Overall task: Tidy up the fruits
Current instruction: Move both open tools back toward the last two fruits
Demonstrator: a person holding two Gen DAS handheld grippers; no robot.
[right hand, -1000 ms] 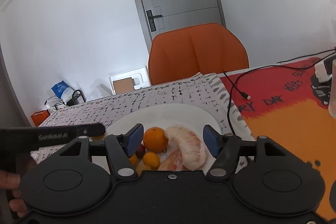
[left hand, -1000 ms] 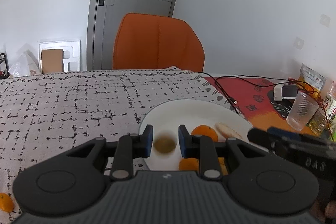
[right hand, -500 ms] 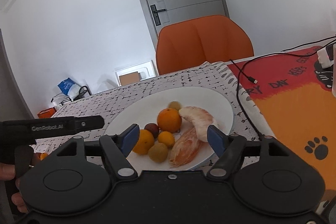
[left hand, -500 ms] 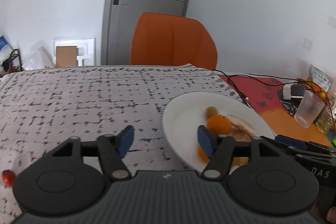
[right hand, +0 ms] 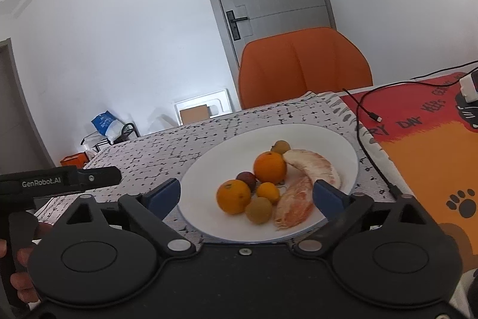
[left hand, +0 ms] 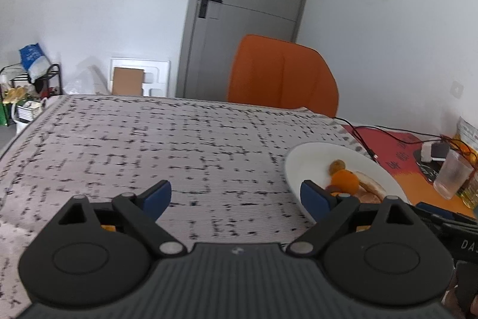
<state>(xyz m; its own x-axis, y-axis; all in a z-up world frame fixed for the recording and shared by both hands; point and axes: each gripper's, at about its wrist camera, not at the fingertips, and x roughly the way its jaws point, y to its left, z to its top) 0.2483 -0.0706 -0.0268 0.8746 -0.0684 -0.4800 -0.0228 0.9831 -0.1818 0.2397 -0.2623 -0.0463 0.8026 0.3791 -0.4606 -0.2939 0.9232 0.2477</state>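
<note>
A white plate (right hand: 343, 148) on the patterned tablecloth holds two oranges (right hand: 269, 167), a small orange fruit (right hand: 268, 191), a dark plum (right hand: 246, 179), two brownish round fruits (right hand: 258, 210) and two peeled pomelo pieces (right hand: 313, 166). My right gripper (right hand: 246, 196) is open and empty, just in front of the plate. My left gripper (left hand: 236, 199) is open and empty over bare cloth, left of the plate (left hand: 310, 157). A bit of orange fruit (left hand: 107, 227) shows under the left finger linkage.
An orange chair (left hand: 282, 76) stands behind the table. A red and orange mat (right hand: 424, 139) with a black cable (right hand: 366, 151) lies right of the plate. A glass (left hand: 452, 177) and a charger (left hand: 433, 151) sit at the far right.
My left gripper let go of a brownish fruit onto the plate, opened wide and pulled back to the left. My right gripper drew back from the plate and stayed open.
</note>
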